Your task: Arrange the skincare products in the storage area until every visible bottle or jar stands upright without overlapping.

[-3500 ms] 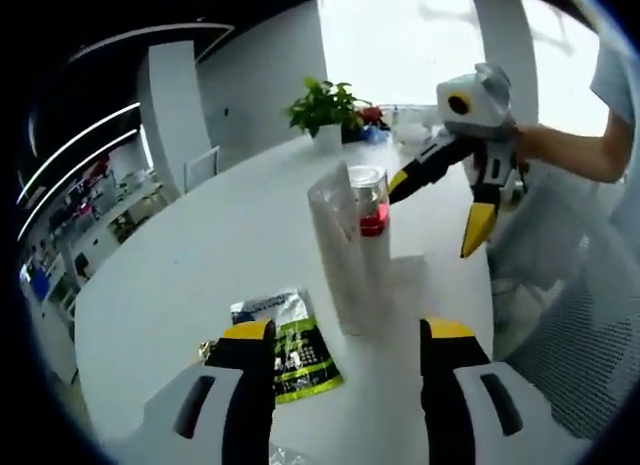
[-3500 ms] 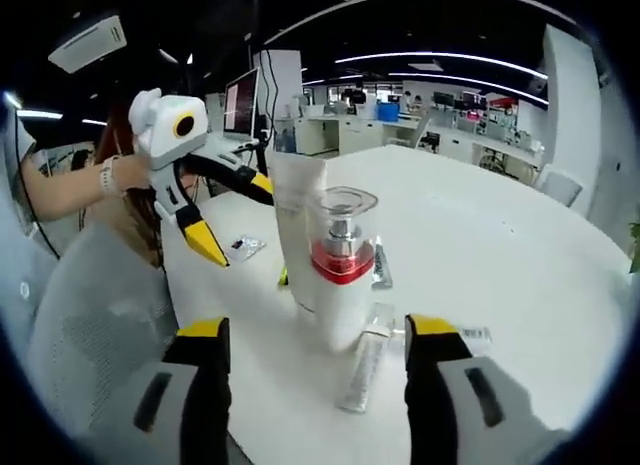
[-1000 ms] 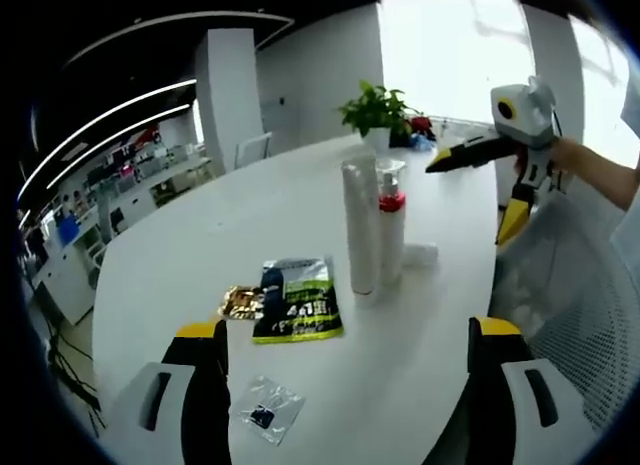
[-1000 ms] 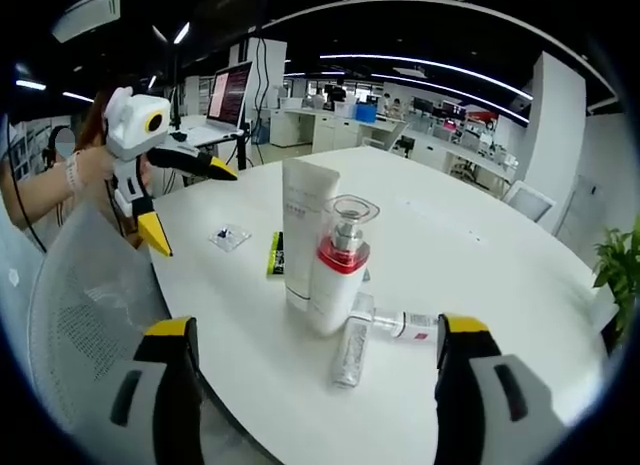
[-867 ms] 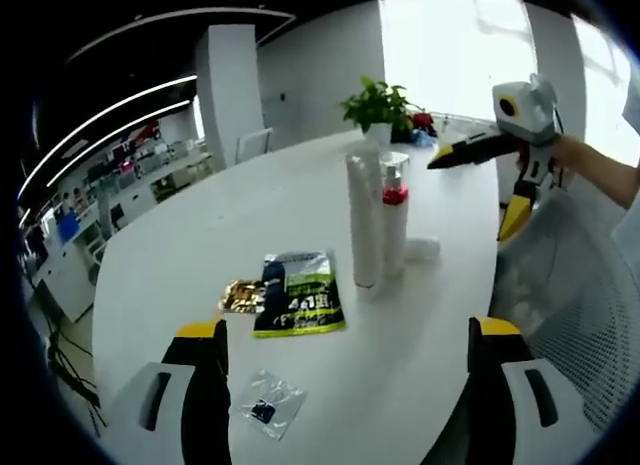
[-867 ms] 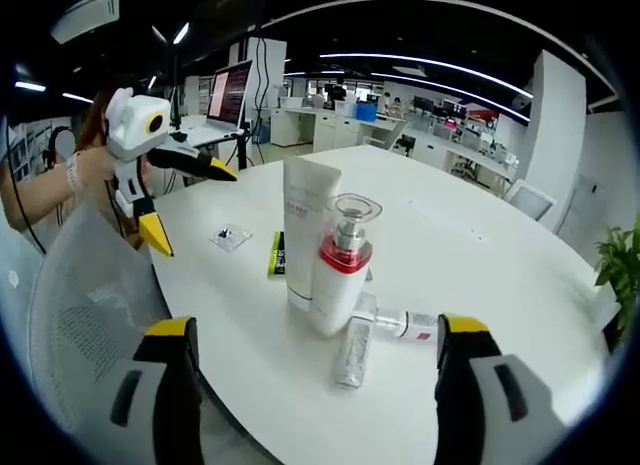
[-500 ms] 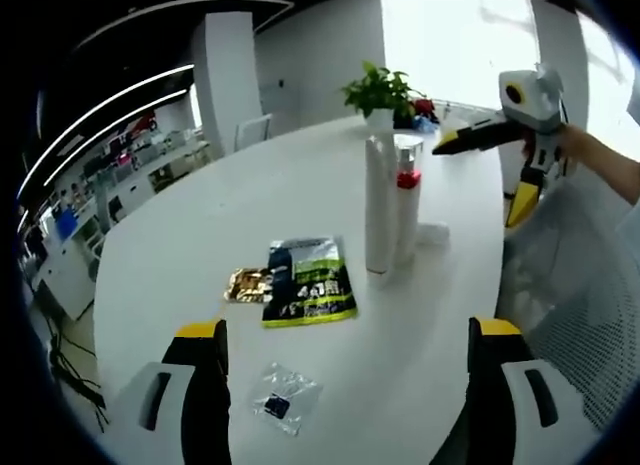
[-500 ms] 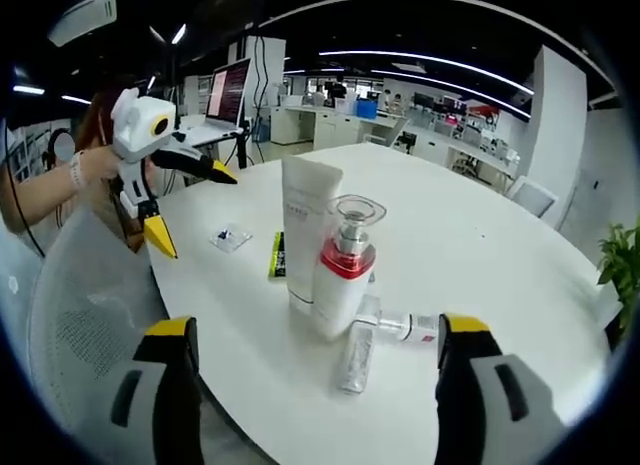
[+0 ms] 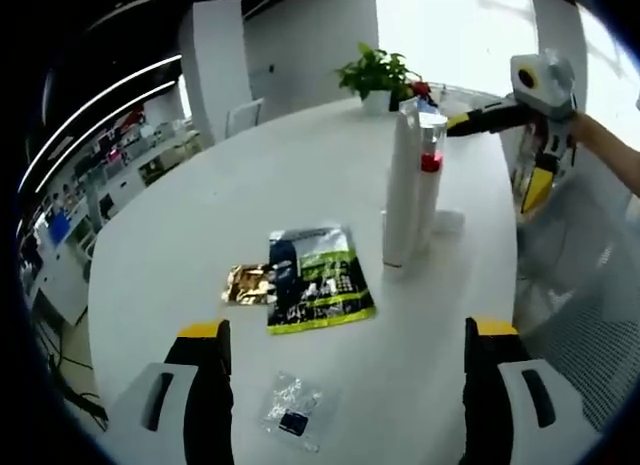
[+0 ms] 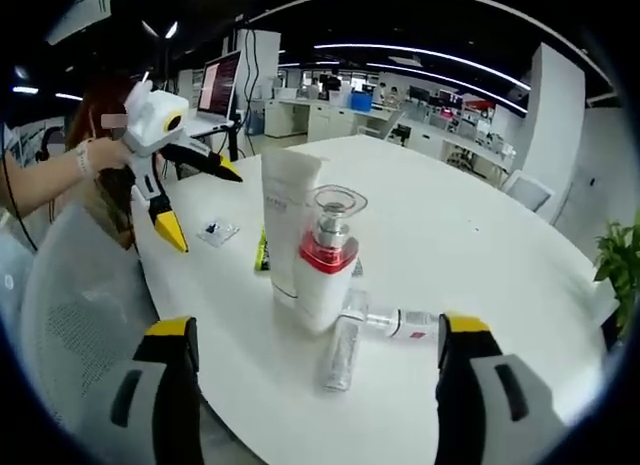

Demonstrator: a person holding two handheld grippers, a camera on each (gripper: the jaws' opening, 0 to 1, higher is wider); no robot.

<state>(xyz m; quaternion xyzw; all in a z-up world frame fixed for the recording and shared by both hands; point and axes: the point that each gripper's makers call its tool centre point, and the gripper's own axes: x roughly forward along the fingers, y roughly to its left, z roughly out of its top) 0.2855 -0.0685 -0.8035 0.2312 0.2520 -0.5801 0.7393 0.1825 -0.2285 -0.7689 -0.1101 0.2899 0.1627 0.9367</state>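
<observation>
Bottles upright on counter, both grippers spread and empty

Sachets lie at the left in the left gripper view: a green-and-black sachet (image 9: 318, 289), a gold packet (image 9: 247, 283) touching it, and a small clear packet (image 9: 292, 413) whose contents are too small to read. Right of them, the white tube (image 9: 402, 185) and red-collared pump bottle (image 9: 430, 175) stand upright, touching, well beyond the left gripper (image 9: 340, 400), fingers wide apart. In the right gripper view, two small clear vials (image 10: 345, 349) lie flat on the counter (image 10: 480, 245) beside the bottle, between the parted fingers of the right gripper (image 10: 312, 400).
</observation>
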